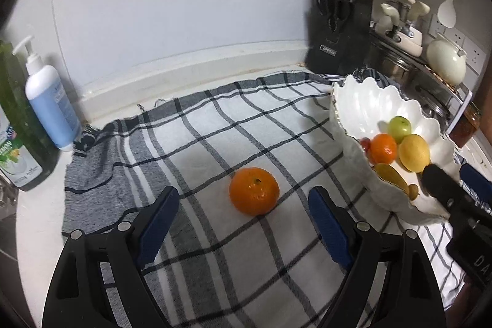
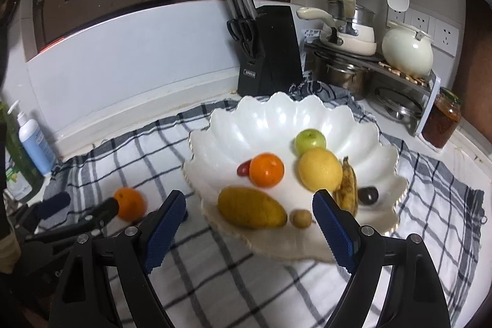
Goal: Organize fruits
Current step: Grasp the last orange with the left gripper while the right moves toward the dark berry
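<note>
Tangerine [image 1: 254, 191] lies loose on checked cloth [image 1: 215, 125], well left of the white scalloped bowl [image 1: 369, 100]. Left gripper [image 1: 243, 214] hangs just short of it, jaws spread wide, nothing between them. Right gripper [image 2: 249, 223] sits at the bowl's near rim, jaws also wide and empty. Bowl holds another orange [image 2: 266, 169], lemon [image 2: 319, 169], green apple [image 2: 310, 141], banana [image 2: 348, 186].
</note>
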{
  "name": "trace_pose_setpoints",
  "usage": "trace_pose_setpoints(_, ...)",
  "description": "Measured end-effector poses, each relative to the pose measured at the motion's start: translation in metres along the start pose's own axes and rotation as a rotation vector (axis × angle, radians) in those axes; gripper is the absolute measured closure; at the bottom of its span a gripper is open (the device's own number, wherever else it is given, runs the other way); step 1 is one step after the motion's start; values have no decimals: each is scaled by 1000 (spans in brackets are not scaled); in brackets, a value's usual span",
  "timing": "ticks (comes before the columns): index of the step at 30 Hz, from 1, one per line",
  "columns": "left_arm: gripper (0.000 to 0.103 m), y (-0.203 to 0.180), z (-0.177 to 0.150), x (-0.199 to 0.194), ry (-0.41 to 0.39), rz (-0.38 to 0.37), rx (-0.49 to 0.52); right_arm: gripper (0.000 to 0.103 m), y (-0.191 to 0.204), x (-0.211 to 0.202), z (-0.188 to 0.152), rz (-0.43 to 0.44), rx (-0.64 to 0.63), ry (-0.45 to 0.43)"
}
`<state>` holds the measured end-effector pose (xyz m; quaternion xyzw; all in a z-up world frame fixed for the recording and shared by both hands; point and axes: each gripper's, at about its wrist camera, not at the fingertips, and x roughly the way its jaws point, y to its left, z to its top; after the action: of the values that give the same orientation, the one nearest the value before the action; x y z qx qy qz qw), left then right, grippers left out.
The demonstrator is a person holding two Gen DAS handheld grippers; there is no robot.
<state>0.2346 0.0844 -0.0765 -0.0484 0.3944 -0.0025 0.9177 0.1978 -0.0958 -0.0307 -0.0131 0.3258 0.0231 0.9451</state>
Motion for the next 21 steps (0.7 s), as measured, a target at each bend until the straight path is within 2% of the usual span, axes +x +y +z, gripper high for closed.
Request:
trace_pose_setpoints(7, 27, -4, 1, 34, 55, 6, 1, 18, 5, 22, 16, -14, -30, -19)
trace_pose_setpoints(16, 42, -11, -2, 60, 102, 21, 20, 18, 5, 41, 16, -12, -51, -9)
trace_pose_setpoints(20, 55, -16, -3, 67, 119, 18, 32, 18, 2, 45, 13, -16, -53, 1)
trace_pose_setpoints(21, 55, -16, -3, 67, 113, 20, 28, 18, 2, 45, 12, -18, -55, 2)
